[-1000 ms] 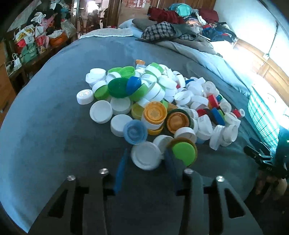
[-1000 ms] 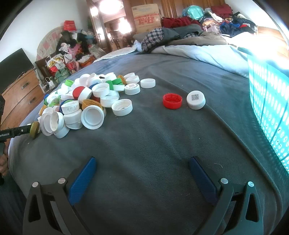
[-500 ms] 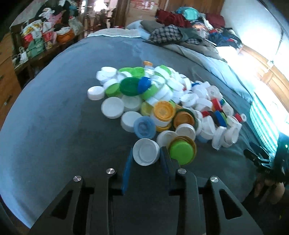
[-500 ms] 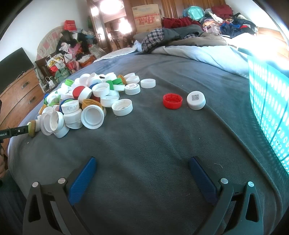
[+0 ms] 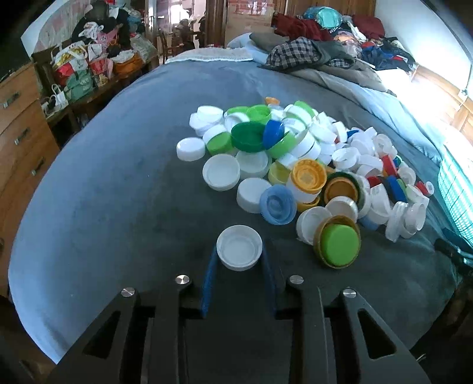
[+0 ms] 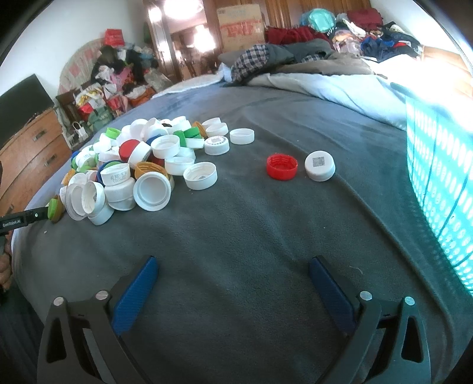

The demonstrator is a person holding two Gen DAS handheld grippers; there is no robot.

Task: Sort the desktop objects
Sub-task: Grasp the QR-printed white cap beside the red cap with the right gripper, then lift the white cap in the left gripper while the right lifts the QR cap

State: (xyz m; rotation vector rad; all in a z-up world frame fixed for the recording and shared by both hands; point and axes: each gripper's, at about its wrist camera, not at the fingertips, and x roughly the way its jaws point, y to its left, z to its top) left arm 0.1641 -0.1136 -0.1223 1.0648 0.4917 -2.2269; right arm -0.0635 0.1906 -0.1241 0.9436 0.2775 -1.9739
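Left wrist: left gripper [image 5: 239, 251] jaws clamp white cap [image 5: 239, 246].

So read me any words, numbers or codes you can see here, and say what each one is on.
"GenRobot.AI", roughly: small white print on the left gripper's black bar.
Printed number: white cap in the pile, too blurred.
QR code: lone white cap, unreadable.
Red print: cardboard box, blurred.

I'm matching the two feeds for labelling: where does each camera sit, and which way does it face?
Left wrist: on the left gripper, looking down along its fingers at the white cap they clamp, pile of caps beyond.
Right wrist: on the right gripper, jaws wide over bare grey blanket, facing a red cap; a hand's edge shows at far left.
Shared: the pile, the green-topped cap.
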